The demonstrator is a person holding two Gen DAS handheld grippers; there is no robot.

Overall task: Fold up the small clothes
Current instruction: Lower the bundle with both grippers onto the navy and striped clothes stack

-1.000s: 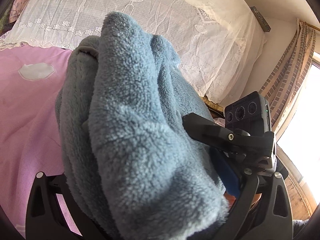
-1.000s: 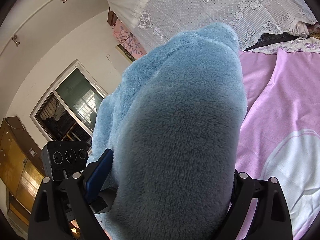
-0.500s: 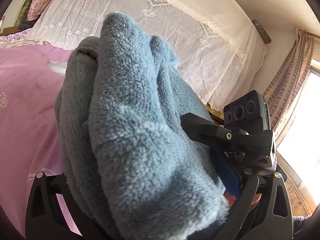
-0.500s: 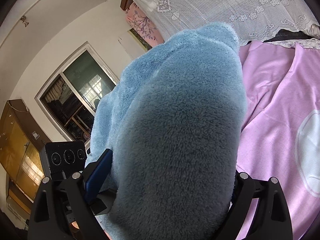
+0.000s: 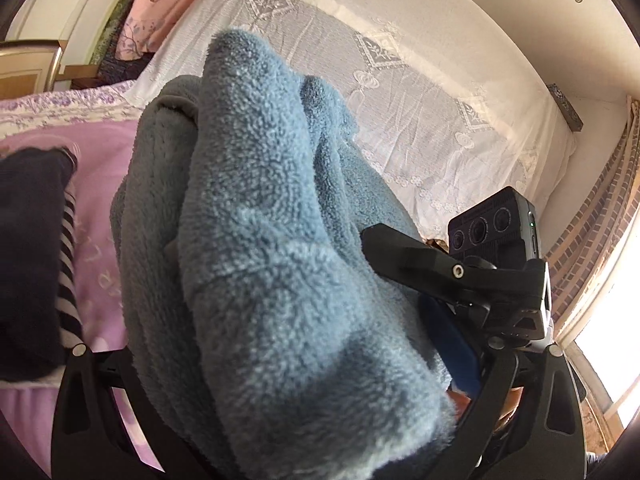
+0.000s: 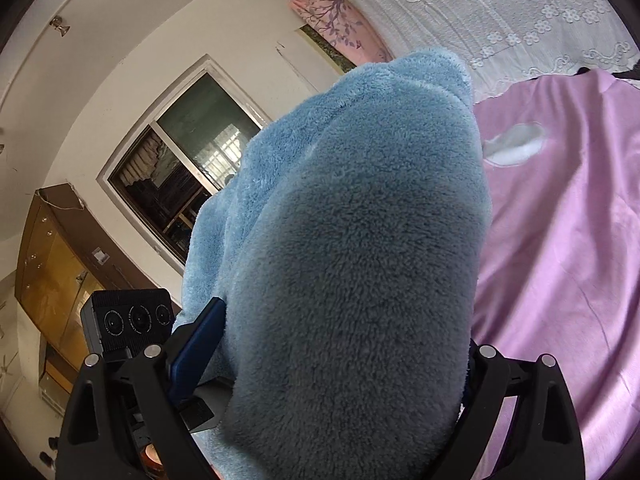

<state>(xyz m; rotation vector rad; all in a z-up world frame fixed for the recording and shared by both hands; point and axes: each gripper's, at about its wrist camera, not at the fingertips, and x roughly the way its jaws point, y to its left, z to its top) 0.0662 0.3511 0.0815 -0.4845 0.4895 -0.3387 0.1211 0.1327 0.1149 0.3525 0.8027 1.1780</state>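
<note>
1. Fleece garment [image 5: 272, 264], blue, hangs bunched above the pink bed sheet [image 6: 560, 260], gripped by left claw [image 5: 280, 420] and right claw [image 6: 340, 420].
2. Since a second ago both claws swung sideways; a dark striped garment [image 5: 36, 264] now appears at the bed's left edge, so laying flat comes next.

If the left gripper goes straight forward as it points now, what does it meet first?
The fleece that the left gripper already holds fills the line ahead. Past it, probably the white lace cover beyond the pink sheet, though depth is unclear.
</note>
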